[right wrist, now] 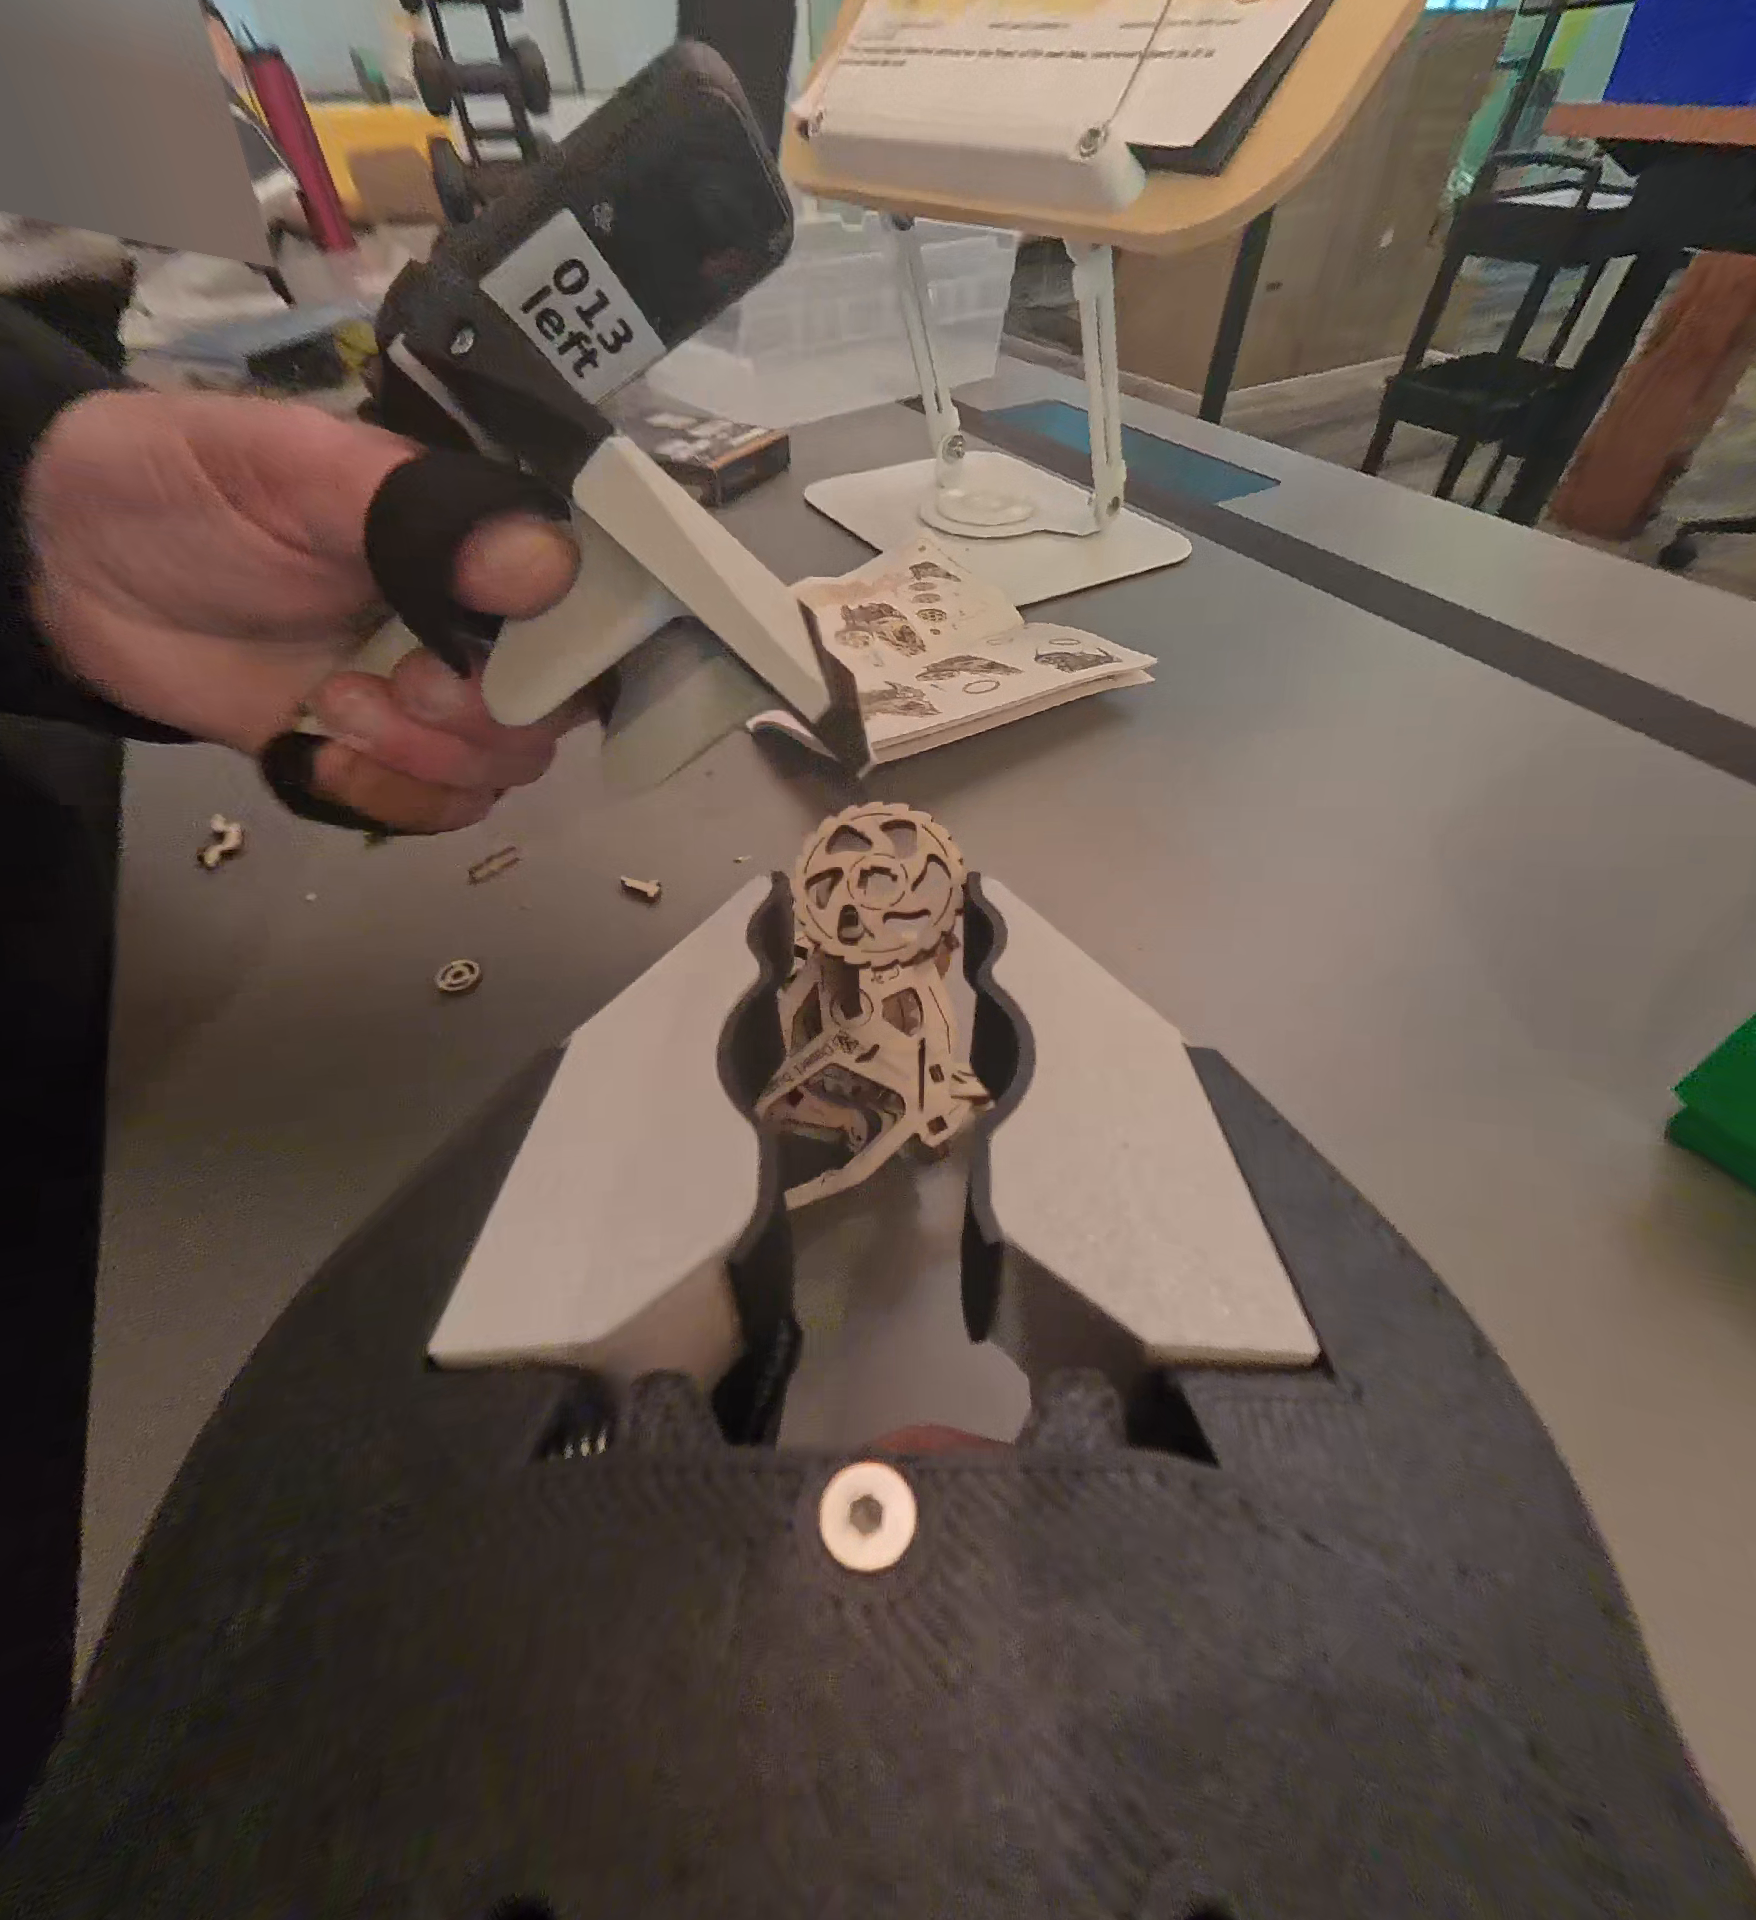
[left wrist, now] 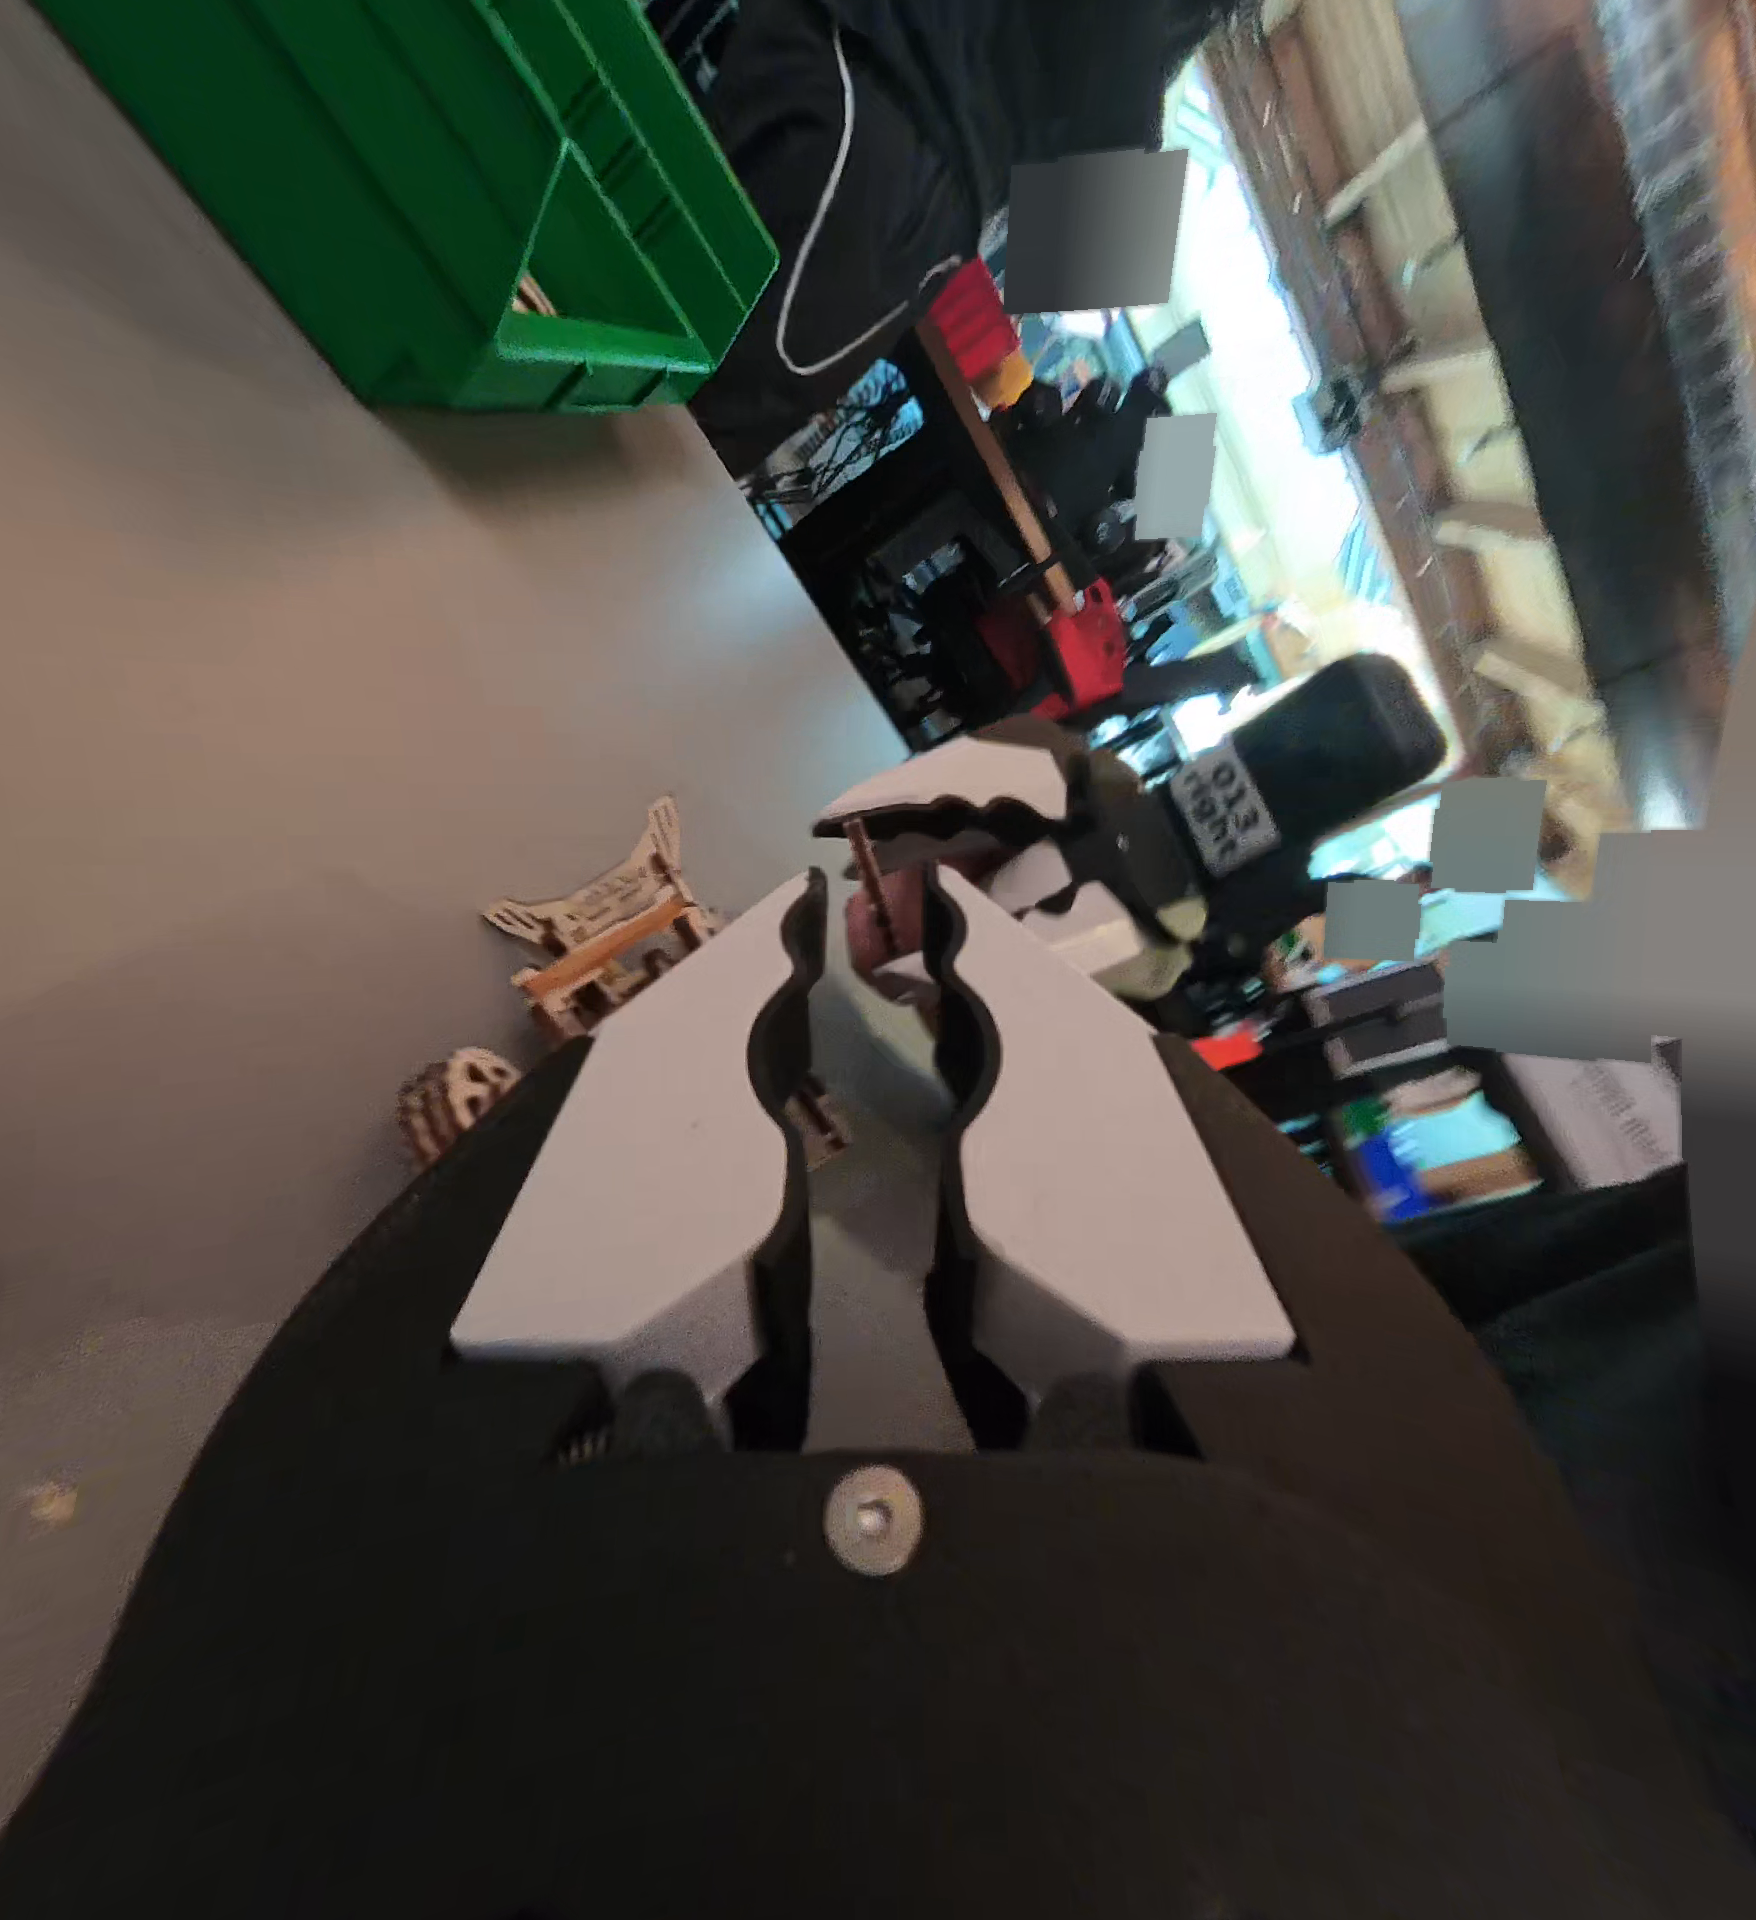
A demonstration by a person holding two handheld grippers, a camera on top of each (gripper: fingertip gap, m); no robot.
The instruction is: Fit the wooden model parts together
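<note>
My right gripper (right wrist: 876, 896) is shut on a pale wooden model assembly (right wrist: 869, 1049) topped by a toothed wheel (right wrist: 876, 888), and holds it above the grey table (right wrist: 1373, 935). My left gripper (left wrist: 872, 885) is open and empty, tilted, with its tips just in front of that assembly. In the right wrist view the left gripper (right wrist: 838, 727) hangs just beyond the toothed wheel, held by a person's hand (right wrist: 230, 582). In the left wrist view the right gripper's upper finger (left wrist: 957, 784) shows just past my fingertips, with the wooden part (left wrist: 879, 925) under it.
A second wooden sub-assembly (left wrist: 609, 935), a wooden wheel (left wrist: 453, 1096) and a green bin (left wrist: 438, 208) are on the table. An open instruction booklet (right wrist: 978, 655), a white stand (right wrist: 999, 520), a small dark box (right wrist: 718, 457) and loose wooden bits (right wrist: 493, 862) lie beyond. Both grippers' tips are close together, under 4 cm apart.
</note>
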